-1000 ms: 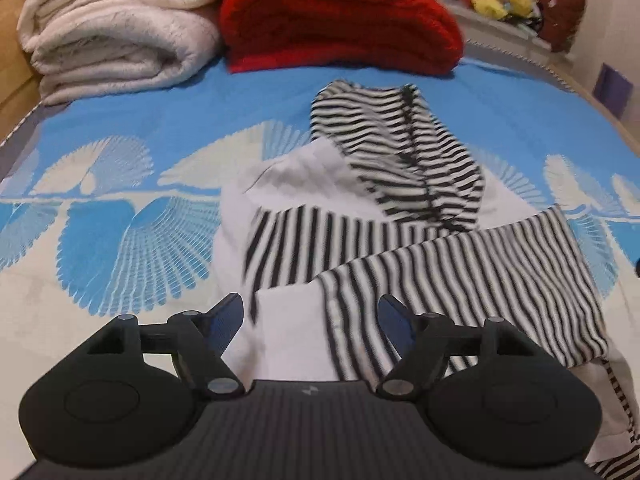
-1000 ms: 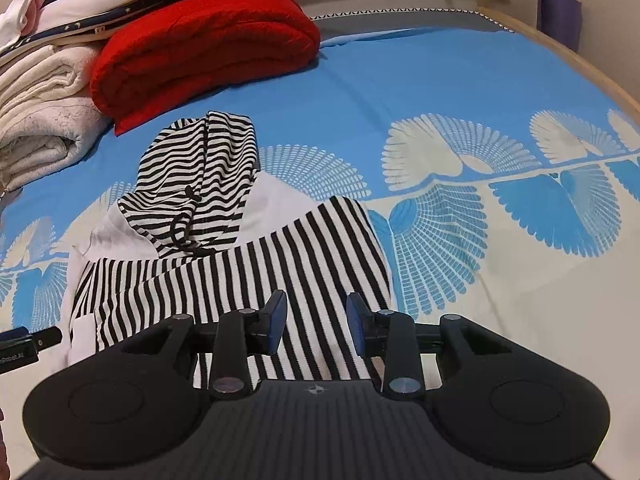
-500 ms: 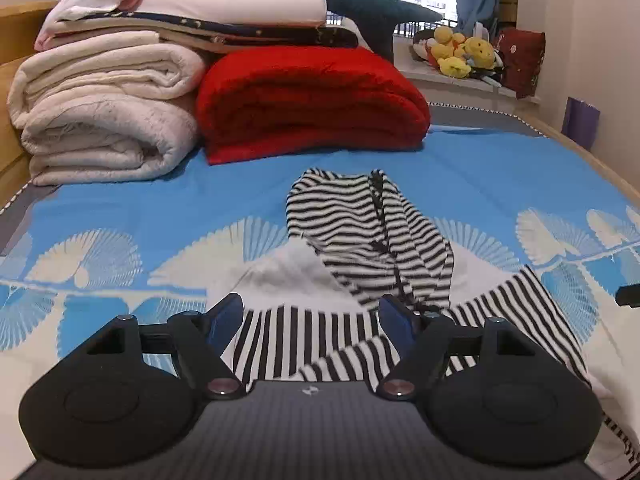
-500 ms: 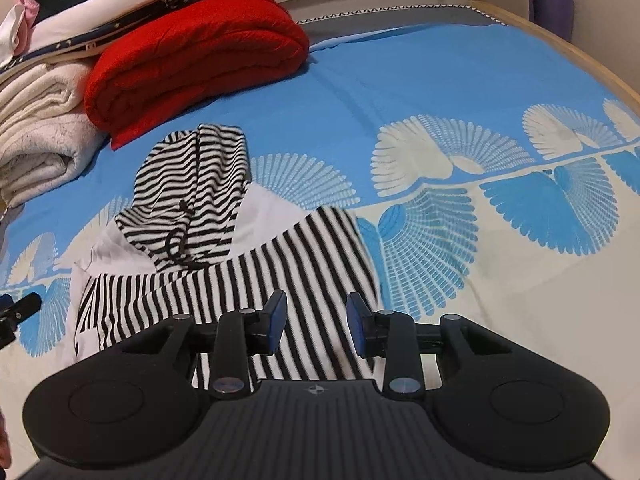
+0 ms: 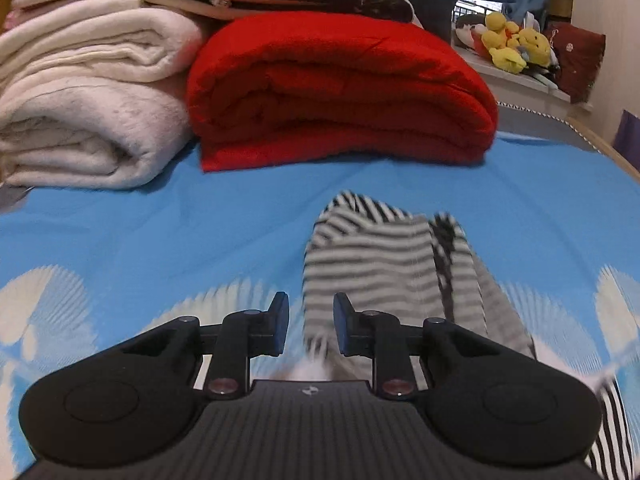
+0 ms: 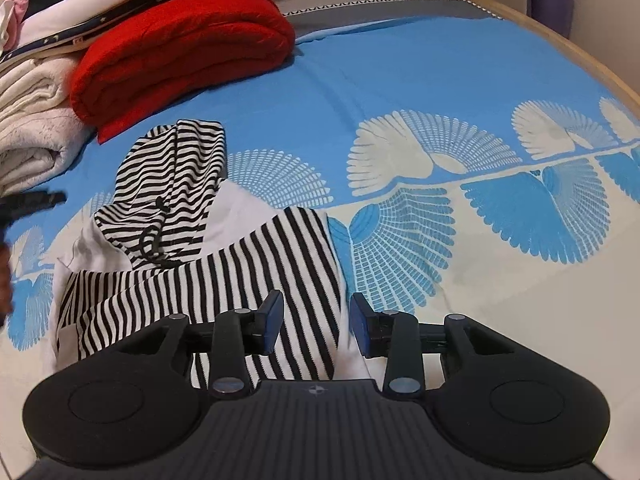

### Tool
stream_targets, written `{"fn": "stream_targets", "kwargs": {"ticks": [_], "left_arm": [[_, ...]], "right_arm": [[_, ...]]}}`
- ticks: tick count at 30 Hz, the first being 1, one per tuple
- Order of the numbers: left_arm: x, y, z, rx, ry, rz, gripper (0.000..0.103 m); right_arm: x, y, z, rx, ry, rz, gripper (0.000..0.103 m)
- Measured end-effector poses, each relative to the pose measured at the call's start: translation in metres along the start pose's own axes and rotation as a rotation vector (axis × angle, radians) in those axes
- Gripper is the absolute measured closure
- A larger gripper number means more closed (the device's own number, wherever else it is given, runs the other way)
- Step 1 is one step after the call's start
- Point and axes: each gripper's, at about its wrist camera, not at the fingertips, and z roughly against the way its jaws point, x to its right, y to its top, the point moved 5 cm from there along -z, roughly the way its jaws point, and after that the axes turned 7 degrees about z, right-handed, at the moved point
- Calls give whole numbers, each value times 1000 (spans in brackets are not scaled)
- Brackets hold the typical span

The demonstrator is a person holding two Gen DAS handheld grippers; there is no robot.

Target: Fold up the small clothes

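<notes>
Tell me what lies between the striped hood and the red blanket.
Nothing: only bare blue bedsheet separates the striped hood from the red blanket, seen in the right wrist view and confirmed in the left.

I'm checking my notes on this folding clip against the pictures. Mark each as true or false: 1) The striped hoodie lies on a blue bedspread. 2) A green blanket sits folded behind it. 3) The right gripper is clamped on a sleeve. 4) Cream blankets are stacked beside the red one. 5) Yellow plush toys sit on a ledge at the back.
1) True: the striped hoodie lies on the blue bedspread.
2) False: the folded blanket behind it is red.
3) False: the right gripper is open above the striped cloth, its pads apart and pressing on nothing.
4) True: the cream blankets are stacked right next to the red one.
5) True: the yellow plush toys sit on the ledge.
</notes>
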Motion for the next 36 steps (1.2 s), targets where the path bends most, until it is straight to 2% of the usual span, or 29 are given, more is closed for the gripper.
{"fn": "stream_targets", "kwargs": {"ticks": [3,6,7,10,12,13,14,17,18,19,20,21,22,25,28,31,34,36], "left_arm": [[2,20,-45,-32,-26,54,76],[2,31,-84,-63,-13,127,74],[3,35,-96,-64,-10,152,71],[6,47,-128,-67,2,211,44],[10,58,-145,-62,13,237,39],[13,62,-153,-65,27,246,30],[15,66,-160,-73,39,257,25],[27,70,-183,-101,53,241,25],[31,66,-188,-114,65,217,27],[34,64,-193,-128,78,182,41],[37,62,-197,-143,76,151,75],[41,60,-196,-158,69,128,93],[43,58,-193,-156,68,109,102],[63,54,-158,-67,55,-51,102],[81,44,-96,17,-52,-160,102],[90,17,-3,88,-193,-270,102],[81,-31,100,83,-358,-324,102],[64,-78,164,15,-441,-352,102]], "right_arm": [[3,0,-6,-14,-6,-2,65],[5,0,-17,-36,-18,6,65],[4,0,-22,-48,-20,13,65],[-1,-3,-33,-75,-17,36,65],[-5,-3,-38,-85,-16,53,65],[-8,-4,-40,-89,-15,64,65],[-9,-4,-41,-92,-14,72,65],[-13,-4,-44,-97,-10,89,65],[-15,-4,-45,-97,-7,94,65],[-15,-5,-45,-101,-6,99,65],[-15,-5,-46,-105,-6,101,65],[-15,-6,-47,-109,-7,103,65],[-15,-6,-48,-113,-9,105,65],[-14,-4,-46,-110,-10,109,65],[-16,0,-38,-92,5,109,65],[-18,3,-29,-72,29,97,65],[-14,6,-21,-53,32,66,65],[-12,6,-13,-34,45,39,65]]}}
